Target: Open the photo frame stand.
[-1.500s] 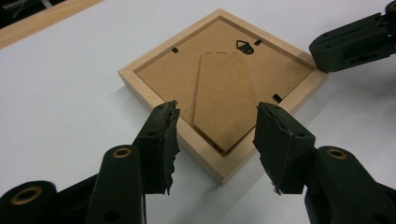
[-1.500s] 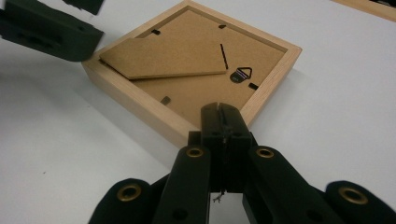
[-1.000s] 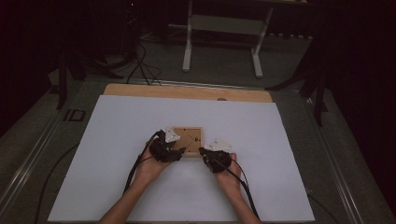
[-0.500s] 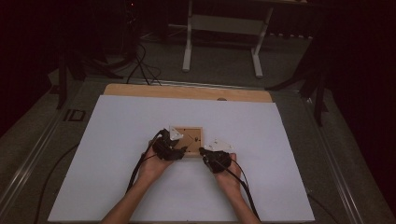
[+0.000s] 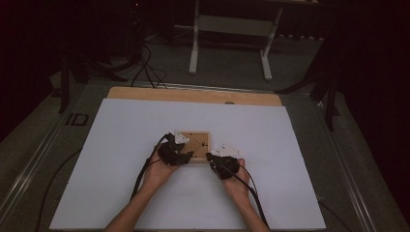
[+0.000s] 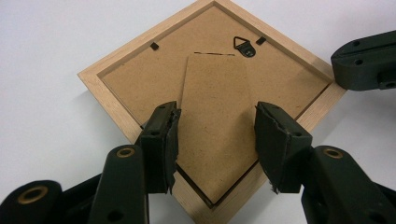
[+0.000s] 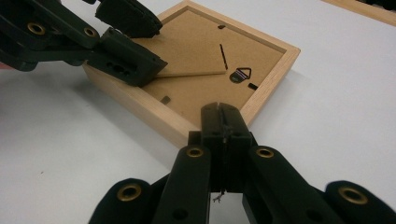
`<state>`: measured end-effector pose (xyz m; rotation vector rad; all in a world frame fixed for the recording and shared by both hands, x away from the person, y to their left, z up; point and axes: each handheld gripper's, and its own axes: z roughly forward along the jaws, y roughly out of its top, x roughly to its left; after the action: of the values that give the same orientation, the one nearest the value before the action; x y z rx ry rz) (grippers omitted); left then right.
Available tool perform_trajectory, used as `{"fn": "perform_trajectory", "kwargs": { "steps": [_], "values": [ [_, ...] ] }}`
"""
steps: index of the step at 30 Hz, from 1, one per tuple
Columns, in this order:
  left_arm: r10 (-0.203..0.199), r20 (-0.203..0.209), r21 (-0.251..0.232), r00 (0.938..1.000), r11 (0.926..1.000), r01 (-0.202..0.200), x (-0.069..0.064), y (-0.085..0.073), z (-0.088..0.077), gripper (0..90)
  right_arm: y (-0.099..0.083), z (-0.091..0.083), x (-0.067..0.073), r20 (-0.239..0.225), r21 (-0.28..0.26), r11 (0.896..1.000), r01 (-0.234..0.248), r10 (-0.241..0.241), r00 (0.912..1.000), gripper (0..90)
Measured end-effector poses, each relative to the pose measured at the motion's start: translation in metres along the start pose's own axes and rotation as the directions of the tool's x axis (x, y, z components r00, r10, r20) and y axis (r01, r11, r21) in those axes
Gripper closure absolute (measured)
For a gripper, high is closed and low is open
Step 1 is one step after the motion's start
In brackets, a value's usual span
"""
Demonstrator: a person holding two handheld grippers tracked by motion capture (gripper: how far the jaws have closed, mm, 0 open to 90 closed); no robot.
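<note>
Your left gripper (image 6: 217,140) straddles the easel stand (image 6: 215,126) on the back of the face-down picture frame (image 5: 194,145).

Its jaws have just been closing and stand half open on either side of the stand, which is lifted slightly off the backing; whether the pads press it you cannot tell. Your right gripper (image 7: 223,112), jaws fully together and empty, braces the frame's corner. The frame looks light and stiff, the thin fibreboard stand bendable: take it by its edges, gently. All rests mid-table on a white sheet (image 5: 121,145), in a dark room.
</note>
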<state>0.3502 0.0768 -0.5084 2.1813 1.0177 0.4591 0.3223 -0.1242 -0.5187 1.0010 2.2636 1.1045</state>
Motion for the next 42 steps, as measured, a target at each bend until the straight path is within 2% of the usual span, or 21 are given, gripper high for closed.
{"fn": "perform_trajectory", "kwargs": {
  "steps": [21,30,42],
  "values": [
    [0.024,-0.007,0.048,0.9997,0.9986,-0.024,0.000,0.018,-0.007,51.2,0.000,0.000,0.000,-0.001,-0.001,1.000,0.002,-0.002,1.0000,90.0],
    [0.024,-0.012,0.019,0.9996,0.9996,-0.023,-0.001,0.027,-0.012,51.1,0.000,0.000,0.000,0.000,-0.002,1.000,0.002,-0.002,1.0000,90.0],
    [0.017,-0.009,0.032,0.9998,0.9994,-0.017,-0.001,0.029,-0.012,51.0,0.000,0.000,0.000,-0.001,-0.002,1.000,0.001,-0.001,1.0000,90.0]
  ]
}}
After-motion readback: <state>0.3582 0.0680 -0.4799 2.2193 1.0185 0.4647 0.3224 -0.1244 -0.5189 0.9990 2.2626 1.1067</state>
